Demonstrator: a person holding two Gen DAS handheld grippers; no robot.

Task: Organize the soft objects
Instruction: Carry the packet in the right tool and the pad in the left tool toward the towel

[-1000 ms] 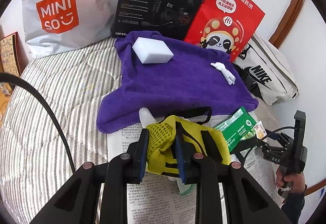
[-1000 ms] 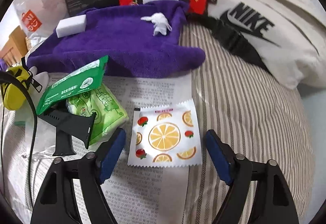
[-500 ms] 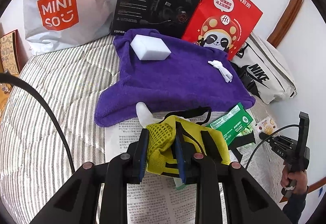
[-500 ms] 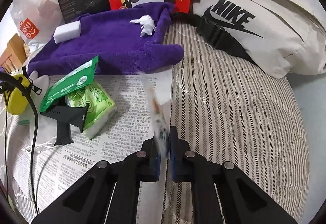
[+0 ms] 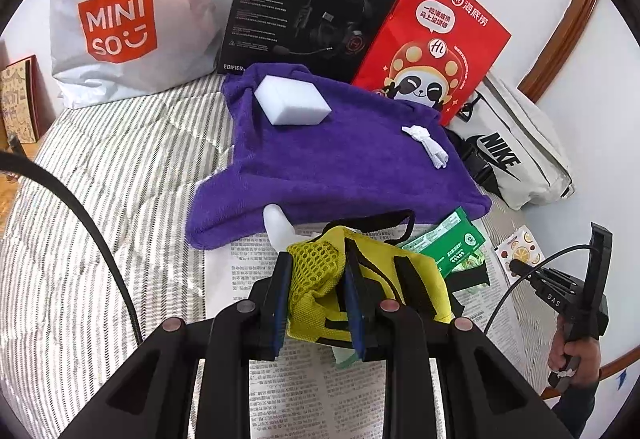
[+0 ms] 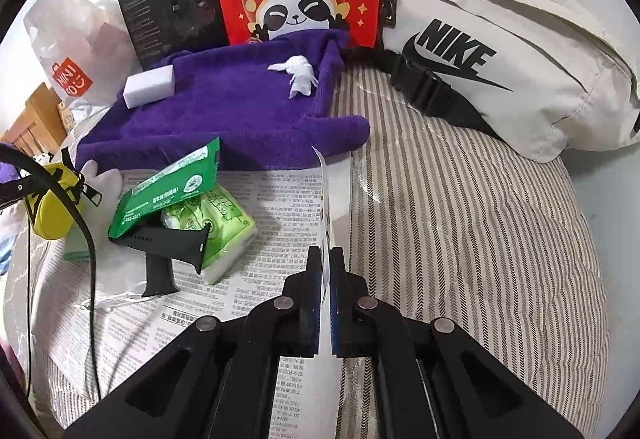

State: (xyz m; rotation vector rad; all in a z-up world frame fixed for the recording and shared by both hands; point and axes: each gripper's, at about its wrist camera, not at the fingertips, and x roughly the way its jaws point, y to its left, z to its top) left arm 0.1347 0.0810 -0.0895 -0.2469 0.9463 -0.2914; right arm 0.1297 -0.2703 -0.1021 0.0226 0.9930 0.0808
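Note:
My left gripper [image 5: 316,271] is shut on a yellow mesh pouch [image 5: 384,291] with black straps, held above the newspaper [image 5: 288,391]; the pouch also shows in the right wrist view [image 6: 50,207]. My right gripper [image 6: 326,259] is shut on a flat orange-print sachet [image 6: 325,191], seen edge-on and lifted off the newspaper [image 6: 276,207]; it also shows in the left wrist view [image 5: 520,247]. A purple towel [image 5: 340,167] behind carries a white sponge [image 5: 294,105] and a knotted white tissue [image 5: 426,145].
A green packet [image 6: 172,187], a green tissue pack [image 6: 216,219] and a black watch strap [image 6: 164,251] lie on the newspaper. A Miniso bag [image 5: 120,19], black box [image 5: 308,7], red panda bag [image 5: 436,43] and Nike pouch [image 6: 492,71] line the back of the striped bed.
My right gripper closed on the orange-print sachet and lifted it off the newspaper, turning it edge-on. My left gripper rose and drew back a little with the yellow pouch.

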